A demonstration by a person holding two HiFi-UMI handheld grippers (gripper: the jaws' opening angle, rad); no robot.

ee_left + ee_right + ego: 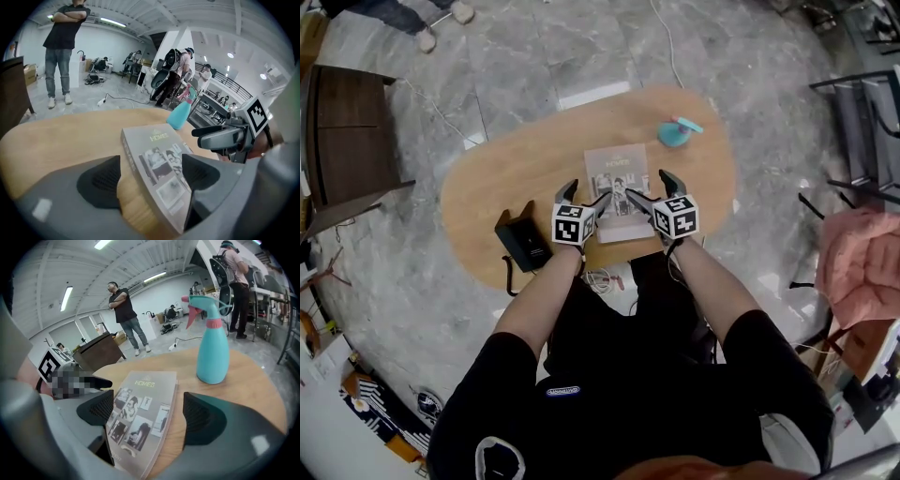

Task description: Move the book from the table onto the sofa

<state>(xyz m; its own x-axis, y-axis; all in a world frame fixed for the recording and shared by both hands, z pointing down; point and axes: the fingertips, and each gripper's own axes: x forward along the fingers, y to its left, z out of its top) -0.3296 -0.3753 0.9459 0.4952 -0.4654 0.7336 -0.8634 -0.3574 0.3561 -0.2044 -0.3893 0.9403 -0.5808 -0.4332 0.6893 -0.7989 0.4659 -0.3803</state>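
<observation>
Two hand-held grippers are poised at the book, with no grasp yet made. The book (617, 192), a grey softcover with photographs on its cover, lies flat on the oval wooden table (487, 178), toward the edge nearest the person. A teal spray bottle (675, 133) stands beyond it, and a black box (523, 242) lies well apart to the left.

The left gripper (586, 195) comes in at the book's left side. Its jaws are spread, the spine edge lies between them, and neither pad presses on the book. The right gripper (650, 187) mirrors it on the right side, its jaws likewise wide apart and straddling the book's near right part, with no pad seen to bear on it. Both grippers point down at a slant toward the tabletop.

By the look of things, the task is at its very start. The book is not lifted, and its cover rests fully on the wood. Closing on the book, raising it, carrying it and setting it down all remain. The sofa shows in none of the views, so where it stands cannot be told.
</observation>
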